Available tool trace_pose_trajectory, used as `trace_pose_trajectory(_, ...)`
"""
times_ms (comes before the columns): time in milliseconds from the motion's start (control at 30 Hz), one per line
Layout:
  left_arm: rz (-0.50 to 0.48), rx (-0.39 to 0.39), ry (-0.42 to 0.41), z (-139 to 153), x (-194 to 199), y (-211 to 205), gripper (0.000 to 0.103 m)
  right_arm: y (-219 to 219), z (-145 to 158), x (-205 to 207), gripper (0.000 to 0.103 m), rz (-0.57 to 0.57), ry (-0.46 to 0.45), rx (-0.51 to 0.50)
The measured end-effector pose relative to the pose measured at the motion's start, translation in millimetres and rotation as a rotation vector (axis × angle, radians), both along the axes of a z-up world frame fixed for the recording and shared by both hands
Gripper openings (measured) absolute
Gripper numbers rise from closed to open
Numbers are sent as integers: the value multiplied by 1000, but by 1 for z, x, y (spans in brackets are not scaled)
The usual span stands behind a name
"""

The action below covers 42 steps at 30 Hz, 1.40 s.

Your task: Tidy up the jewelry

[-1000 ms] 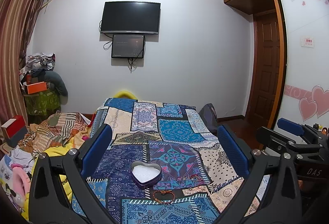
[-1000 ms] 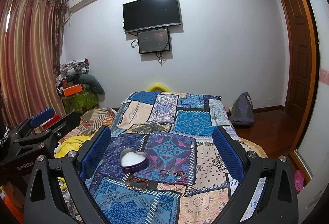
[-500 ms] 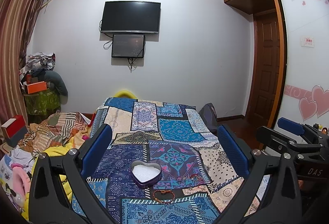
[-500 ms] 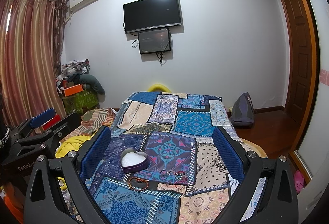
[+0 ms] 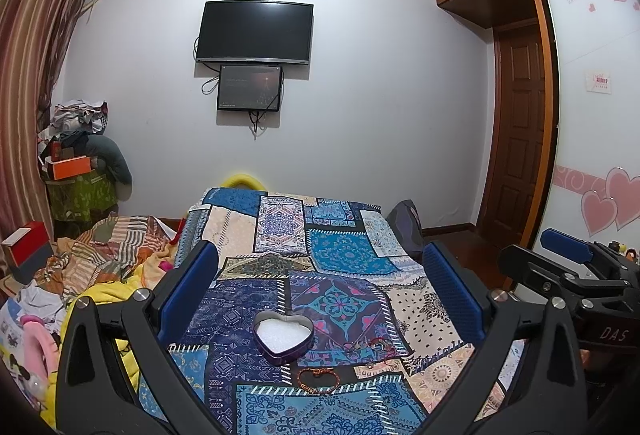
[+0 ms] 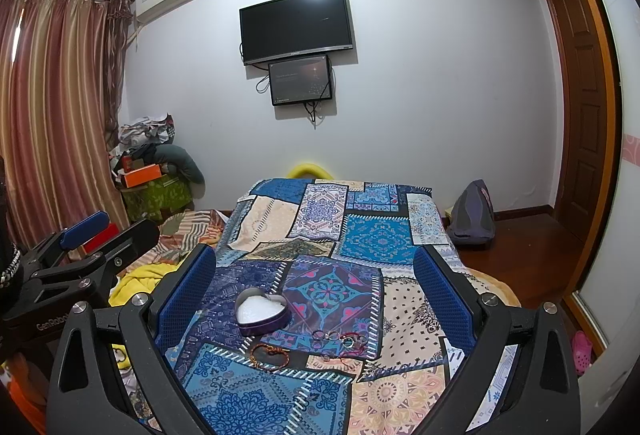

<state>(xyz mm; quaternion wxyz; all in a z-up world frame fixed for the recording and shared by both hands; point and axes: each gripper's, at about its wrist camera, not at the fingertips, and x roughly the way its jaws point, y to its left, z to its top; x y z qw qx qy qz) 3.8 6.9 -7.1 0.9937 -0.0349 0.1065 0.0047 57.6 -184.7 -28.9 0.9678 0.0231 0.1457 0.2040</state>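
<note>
So both grippers were just hanging over the foot of the bed [image 5: 344, 247], which had a patchwork-print cover in blues, teals and cream.

Using the heart tin [image 5: 283, 335] as the landmark: it was one heart-shaped metal tin with a purple wall, open, lined with something white and grainy-looking, sitting on the dark blue patch. Well to its left lay a heap of crumpled striped and yellow bedding [image 5: 108, 259]. The left gripper [image 5: 320, 295] hovered above the tin with its jaws released wide, blue ribbed pads either side and nothing between them. Just in front of the tin sat one beaded bracelet [image 5: 319, 381], reddish-brown and bent into a rough heart loop, lying flat on the cover and not touching the tin. To the tin's right, close by, was a small cluster of rings [image 6: 340, 339]; I counted about four thin metal hoops, but they overlap so I can't be sure. The right gripper [image 6: 316, 291] was also spread wide and holding nothing, further right of the tin.
</note>
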Motion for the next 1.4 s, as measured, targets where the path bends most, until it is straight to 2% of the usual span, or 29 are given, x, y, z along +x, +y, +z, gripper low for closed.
trace_pose_trajectory(433, 0, -2, 3, -2, 1, -1, 103, 3, 3, -2, 98, 2, 7, -2)
trace_pose_trajectory(867, 12, -3, 40, -11, 16, 3, 103, -1, -21, 20, 98, -1, 56, -19)
trace_pose_trajectory(1067, 44, -16, 152, -37, 45, 17, 103, -7, -56, 51, 98, -35, 163, -59)
trace_pose_trajectory(1267, 78, -2, 309, -81, 79, 31, 103, -9, -88, 73, 98, -47, 279, -120)
trace_pose_trajectory(1400, 50, -15, 434, -116, 97, 36, 103, -5, -110, 84, 98, -13, 350, -161)
